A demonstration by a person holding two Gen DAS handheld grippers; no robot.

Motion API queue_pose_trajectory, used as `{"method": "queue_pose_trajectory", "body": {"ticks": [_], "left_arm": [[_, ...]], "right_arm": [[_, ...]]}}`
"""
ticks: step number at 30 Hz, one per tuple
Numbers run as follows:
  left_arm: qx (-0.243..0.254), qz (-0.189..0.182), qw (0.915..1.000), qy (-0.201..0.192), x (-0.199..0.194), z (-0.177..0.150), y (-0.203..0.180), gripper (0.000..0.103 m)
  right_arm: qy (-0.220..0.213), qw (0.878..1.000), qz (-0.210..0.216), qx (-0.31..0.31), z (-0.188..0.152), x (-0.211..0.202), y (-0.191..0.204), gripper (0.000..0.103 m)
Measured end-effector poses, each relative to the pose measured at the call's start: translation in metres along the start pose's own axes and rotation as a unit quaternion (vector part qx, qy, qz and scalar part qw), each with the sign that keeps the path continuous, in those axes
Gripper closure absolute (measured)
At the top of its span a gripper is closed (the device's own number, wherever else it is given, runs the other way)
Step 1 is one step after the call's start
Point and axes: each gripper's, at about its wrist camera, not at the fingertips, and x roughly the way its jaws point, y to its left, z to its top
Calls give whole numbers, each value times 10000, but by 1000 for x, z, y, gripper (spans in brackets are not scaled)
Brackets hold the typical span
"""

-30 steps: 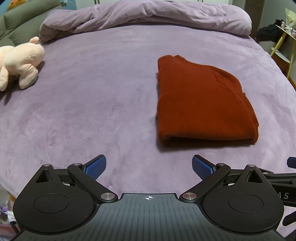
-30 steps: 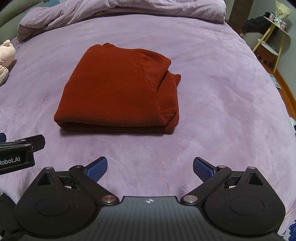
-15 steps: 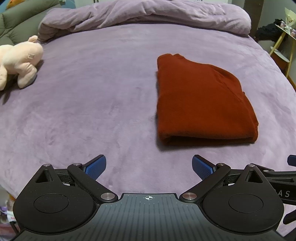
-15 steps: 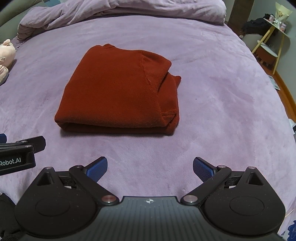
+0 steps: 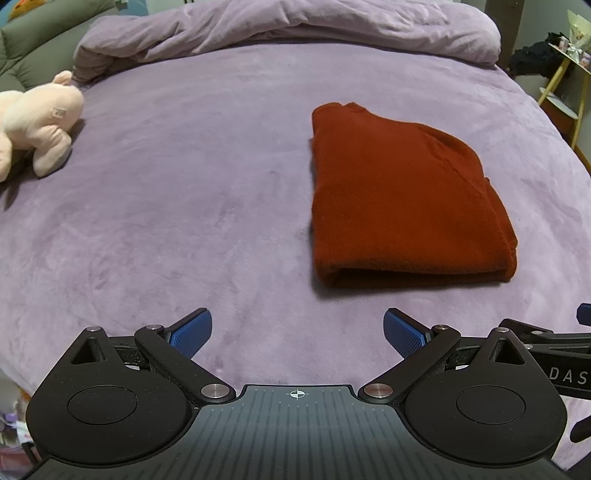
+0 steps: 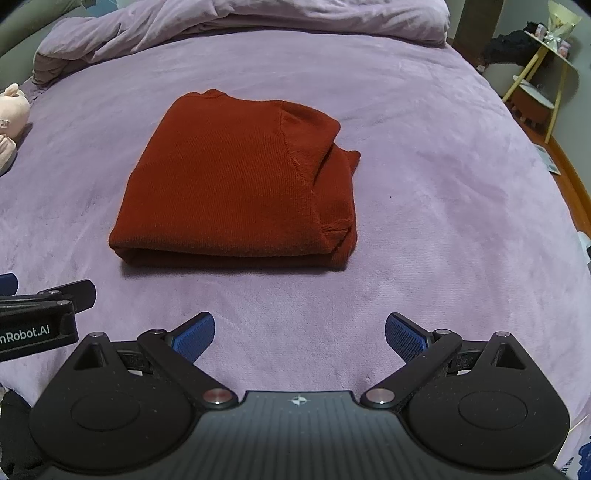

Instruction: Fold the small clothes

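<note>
A rust-red sweater lies folded into a thick rectangle on the purple bed cover. Its folded edge faces me. My left gripper hovers open near the bed's front edge, below and left of the sweater, holding nothing. Open and empty as well, my right gripper hangs in front of the sweater's near edge. Part of the right gripper's body shows at the right edge of the left wrist view, and part of the left gripper's body at the left edge of the right wrist view.
A pink plush toy lies at the left side of the bed. A rumpled purple duvet is bunched along the far end. A yellow-legged side table stands past the bed's right edge.
Both grippers have drifted back slightly from the sweater and stay open. The sweater has not moved.
</note>
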Motion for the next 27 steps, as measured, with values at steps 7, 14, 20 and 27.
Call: {"method": "queue_pose_trajectory", "body": {"ticks": [7,14,20,27], "left_arm": [[-7,-6,10000,32,3,1,1,1],[21,-26,10000,40,4,1,1,1],[16,-10,10000,53,5,1,0,1],[59,-6,10000,63,5,1,-1,1]], "right_arm": [[3,10000,-4,18,2,2,-2,4],[22,10000,1,68,3,3,-6,4],[35,10000,6,85,3,4,-7,4],[43,9999,24,94,3,5,-8,4]]}}
